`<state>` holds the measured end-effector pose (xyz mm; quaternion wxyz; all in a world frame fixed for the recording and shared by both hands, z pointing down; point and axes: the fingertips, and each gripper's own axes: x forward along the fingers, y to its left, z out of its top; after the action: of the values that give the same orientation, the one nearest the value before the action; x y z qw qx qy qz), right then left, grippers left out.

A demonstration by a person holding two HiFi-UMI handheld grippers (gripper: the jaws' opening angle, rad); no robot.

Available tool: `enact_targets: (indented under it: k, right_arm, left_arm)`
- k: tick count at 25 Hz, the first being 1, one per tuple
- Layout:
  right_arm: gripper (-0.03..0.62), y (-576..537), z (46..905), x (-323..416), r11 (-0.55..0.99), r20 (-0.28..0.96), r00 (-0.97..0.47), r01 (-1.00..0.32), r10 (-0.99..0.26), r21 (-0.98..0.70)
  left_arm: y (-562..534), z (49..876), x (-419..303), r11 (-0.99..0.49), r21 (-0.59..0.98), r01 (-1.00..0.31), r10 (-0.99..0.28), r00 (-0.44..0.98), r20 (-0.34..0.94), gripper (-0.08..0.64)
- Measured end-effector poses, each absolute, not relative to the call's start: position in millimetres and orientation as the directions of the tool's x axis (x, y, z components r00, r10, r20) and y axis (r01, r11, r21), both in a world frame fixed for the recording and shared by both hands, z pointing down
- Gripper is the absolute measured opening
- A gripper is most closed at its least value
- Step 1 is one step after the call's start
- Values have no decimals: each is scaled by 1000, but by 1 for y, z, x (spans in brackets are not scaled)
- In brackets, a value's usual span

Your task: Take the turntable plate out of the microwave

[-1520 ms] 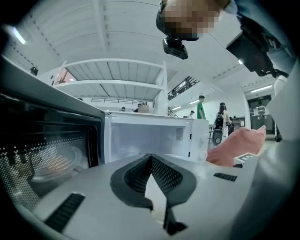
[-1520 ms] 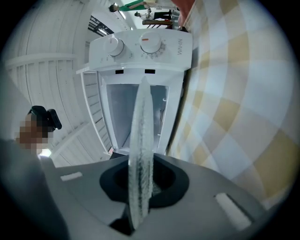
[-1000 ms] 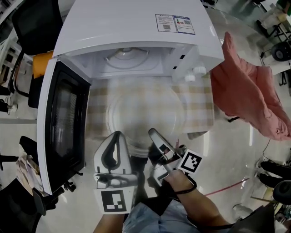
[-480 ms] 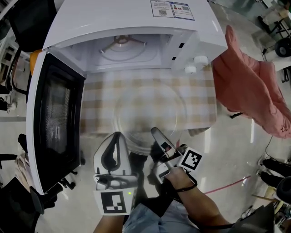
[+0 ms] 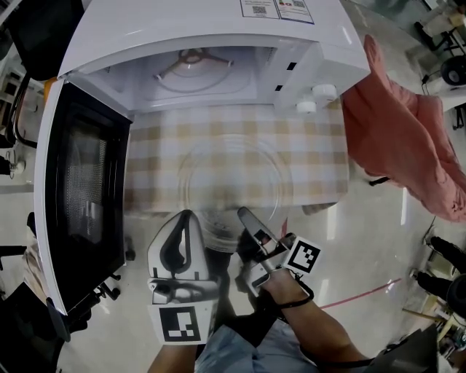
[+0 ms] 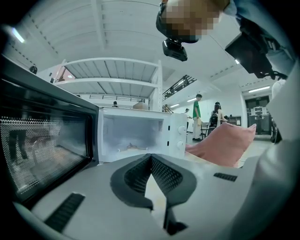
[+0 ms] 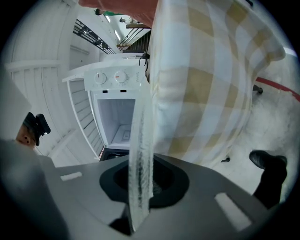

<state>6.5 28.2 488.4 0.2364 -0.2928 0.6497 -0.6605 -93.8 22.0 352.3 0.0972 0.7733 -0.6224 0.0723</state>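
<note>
Turntable plate (image 5: 234, 182) outside microwave (image 5: 204, 29), level over tablecloth (image 5: 320, 156); right gripper (image 5: 250, 222) pinches 6 o'clock rim for carrying; left gripper (image 5: 186, 217) fingers together, empty

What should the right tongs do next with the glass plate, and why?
Probably ease the glass plate flat onto the checked cloth, and only then open. The right tongs grip its near rim. The plate is clear of the microwave, whose ring lies bare, and I cannot tell whether it rests on the cloth yet.
</note>
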Motion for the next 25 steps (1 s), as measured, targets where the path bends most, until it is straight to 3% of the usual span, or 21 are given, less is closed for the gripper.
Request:
enact_targets:
  k: [18, 22, 25]
  right_arm:
    - [41, 30, 493, 3, -51, 115, -728, -110, -676, -993]
    - [93, 33, 495, 0, -58, 153, -748, -153, -646, -987]
    - [96, 33, 496, -1, -44, 174, -759, -189, -627, -981]
  left_arm:
    - [17, 348, -96, -227, 58, -972, -947, 234, 220, 6]
    - [12, 342, -94, -225, 52, -973, -950, 231, 208, 8]
    - [10, 343, -93, -227, 52, -973, -949, 233, 211, 6]
